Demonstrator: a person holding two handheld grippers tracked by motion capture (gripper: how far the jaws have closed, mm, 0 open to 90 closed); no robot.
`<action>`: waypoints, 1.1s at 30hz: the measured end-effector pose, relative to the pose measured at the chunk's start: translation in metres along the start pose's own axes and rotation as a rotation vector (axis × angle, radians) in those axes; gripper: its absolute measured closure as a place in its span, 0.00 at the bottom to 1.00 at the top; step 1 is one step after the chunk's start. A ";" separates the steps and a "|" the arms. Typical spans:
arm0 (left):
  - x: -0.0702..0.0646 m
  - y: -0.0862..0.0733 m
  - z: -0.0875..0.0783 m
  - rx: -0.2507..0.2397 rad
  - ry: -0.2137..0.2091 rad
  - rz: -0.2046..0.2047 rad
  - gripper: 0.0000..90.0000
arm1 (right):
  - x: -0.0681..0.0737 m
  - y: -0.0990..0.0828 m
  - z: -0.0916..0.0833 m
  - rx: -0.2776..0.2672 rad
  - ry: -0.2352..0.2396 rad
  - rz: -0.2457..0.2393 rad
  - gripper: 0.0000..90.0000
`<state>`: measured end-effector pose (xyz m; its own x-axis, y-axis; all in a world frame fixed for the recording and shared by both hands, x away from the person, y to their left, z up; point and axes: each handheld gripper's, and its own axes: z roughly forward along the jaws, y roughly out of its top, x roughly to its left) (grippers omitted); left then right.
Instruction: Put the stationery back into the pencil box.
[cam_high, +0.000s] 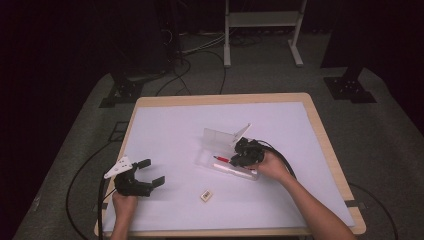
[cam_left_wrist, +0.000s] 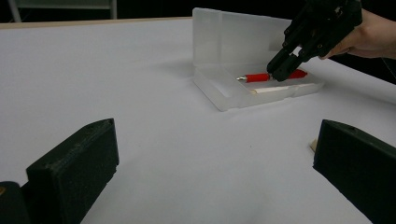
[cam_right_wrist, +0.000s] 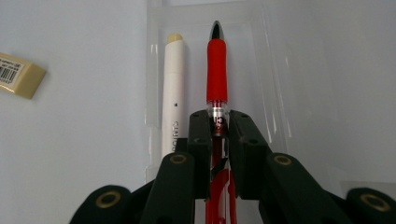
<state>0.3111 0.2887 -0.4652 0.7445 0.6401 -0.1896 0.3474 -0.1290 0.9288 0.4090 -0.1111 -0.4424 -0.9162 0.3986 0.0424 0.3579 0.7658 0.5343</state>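
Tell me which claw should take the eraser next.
Left, probably: the left claw is open and free near the small cream eraser; the right claw grips the red pen.

Raised lid (cam_high: 226, 136) walls the case's (cam_high: 207, 161) far side; eraser (cam_high: 206, 195) lies on open mat (cam_high: 170, 130).

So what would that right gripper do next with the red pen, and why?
Probably open its jaws and let go. The right gripper is shut on the red pen, which already lies in the clear case beside the white pen. It could equally be lifting it out.
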 end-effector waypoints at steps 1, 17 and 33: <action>0.000 0.000 0.000 0.000 0.000 0.000 0.00 | 0.000 0.000 0.001 0.000 0.001 0.001 0.88; 0.000 0.000 0.000 0.001 0.000 0.001 0.00 | -0.001 -0.005 0.005 0.011 0.016 0.019 0.87; 0.000 0.000 0.000 0.002 0.001 0.000 0.00 | 0.002 -0.007 -0.010 -0.060 -0.005 0.018 0.77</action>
<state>0.3112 0.2885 -0.4653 0.7440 0.6409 -0.1889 0.3480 -0.1303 0.9284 0.4033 -0.1209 -0.4379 -0.9088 0.4145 0.0479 0.3624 0.7272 0.5829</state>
